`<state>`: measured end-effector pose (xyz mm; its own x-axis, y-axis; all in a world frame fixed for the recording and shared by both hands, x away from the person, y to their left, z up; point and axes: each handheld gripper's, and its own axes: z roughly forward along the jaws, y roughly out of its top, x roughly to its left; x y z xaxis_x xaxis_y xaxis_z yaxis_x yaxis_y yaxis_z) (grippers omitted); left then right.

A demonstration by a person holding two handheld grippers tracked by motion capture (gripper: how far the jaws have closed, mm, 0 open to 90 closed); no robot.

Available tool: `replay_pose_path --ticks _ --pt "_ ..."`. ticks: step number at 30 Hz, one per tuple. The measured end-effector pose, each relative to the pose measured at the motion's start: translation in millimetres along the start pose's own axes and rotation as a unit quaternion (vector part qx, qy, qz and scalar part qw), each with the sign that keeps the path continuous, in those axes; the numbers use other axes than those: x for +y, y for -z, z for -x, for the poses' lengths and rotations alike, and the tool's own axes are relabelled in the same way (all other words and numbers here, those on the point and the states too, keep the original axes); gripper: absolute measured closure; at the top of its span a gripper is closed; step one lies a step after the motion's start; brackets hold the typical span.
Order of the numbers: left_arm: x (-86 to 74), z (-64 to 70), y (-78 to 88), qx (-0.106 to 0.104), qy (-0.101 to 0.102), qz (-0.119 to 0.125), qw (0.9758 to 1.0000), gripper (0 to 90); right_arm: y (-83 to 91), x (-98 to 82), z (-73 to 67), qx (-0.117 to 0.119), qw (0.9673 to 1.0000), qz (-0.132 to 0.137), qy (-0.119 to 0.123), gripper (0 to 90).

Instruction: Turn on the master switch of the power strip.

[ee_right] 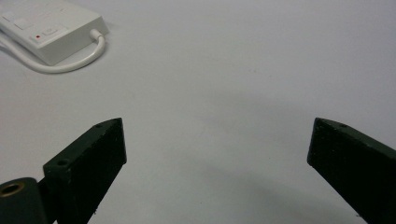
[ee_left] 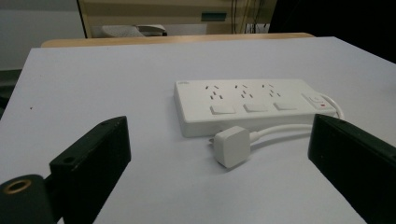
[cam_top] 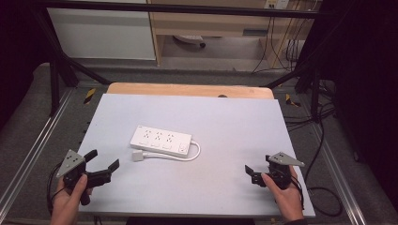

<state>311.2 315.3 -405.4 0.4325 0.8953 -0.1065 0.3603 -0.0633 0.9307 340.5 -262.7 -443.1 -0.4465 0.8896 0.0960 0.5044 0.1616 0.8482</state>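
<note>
We see a white power strip [cam_top: 160,141] mid-table, its plug [cam_top: 137,156] lying just beside it — our left gripper [cam_top: 104,164] and right gripper [cam_top: 257,169] both gape wide, empty, near the table's [cam_top: 225,122] near edge.

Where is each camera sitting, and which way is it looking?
High view: above the near side, looking forward and down at the table; both hands, left gripper and right gripper show.
Left gripper view: rides the left gripper, faces the power strip and plug; two open jaws show.
Right gripper view: rides the right gripper, faces bare table; open jaws show.
All three views share the power strip.
</note>
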Motion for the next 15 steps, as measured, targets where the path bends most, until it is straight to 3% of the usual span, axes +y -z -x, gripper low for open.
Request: replay_pose_path --ticks 10,15 --pt "0.9 0.6 0.1 -0.004 -0.001 -0.001 1.0 5.7 -1.0 1.3 -1.7 0.008 1.0 0.001 0.0 3.3" --pt "3.3 2.0 -0.8 -0.011 0.009 0.002 0.9999 5.7 1.9 0.6 -0.7 0.019 0.9998 0.011 -0.001 2.6"
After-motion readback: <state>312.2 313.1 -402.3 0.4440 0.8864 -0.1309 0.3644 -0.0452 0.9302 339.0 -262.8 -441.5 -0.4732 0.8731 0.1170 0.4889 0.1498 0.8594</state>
